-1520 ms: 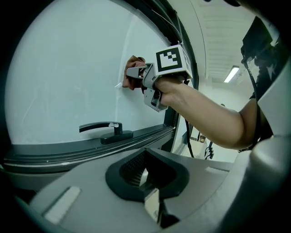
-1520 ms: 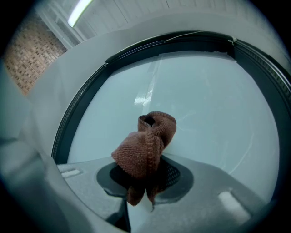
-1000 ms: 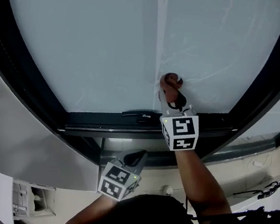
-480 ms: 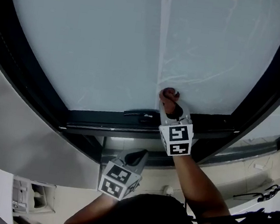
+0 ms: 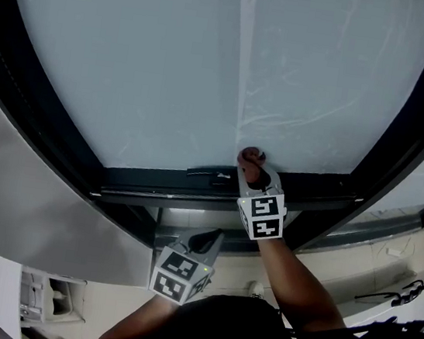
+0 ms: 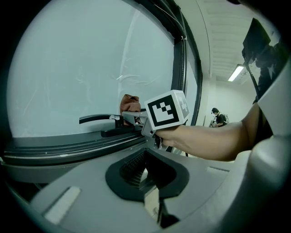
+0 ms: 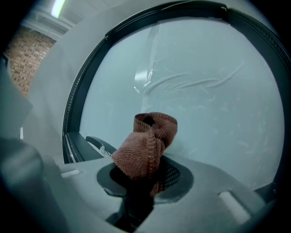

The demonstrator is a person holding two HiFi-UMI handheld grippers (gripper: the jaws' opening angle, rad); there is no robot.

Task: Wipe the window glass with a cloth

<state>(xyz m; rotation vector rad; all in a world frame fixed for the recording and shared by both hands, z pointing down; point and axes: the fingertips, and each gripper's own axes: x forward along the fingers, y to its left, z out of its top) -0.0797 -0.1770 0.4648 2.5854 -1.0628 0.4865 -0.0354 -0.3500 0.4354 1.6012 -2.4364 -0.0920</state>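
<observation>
At the near edge of the glass [image 5: 172,65], R gripper [image 5: 253,169] clamps the cloth [image 7: 148,141] against it. The rest lies farther up. L gripper [image 5: 208,239] sits nearer, clenched, empty.

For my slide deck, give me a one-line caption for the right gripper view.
Right gripper clamps a bunched brown cloth, held up to the window glass.

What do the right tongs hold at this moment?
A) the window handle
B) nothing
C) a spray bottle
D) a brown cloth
D: in the right gripper view, the right tongs are closed on a bunched brown cloth, which sticks up in front of the window glass.
</observation>
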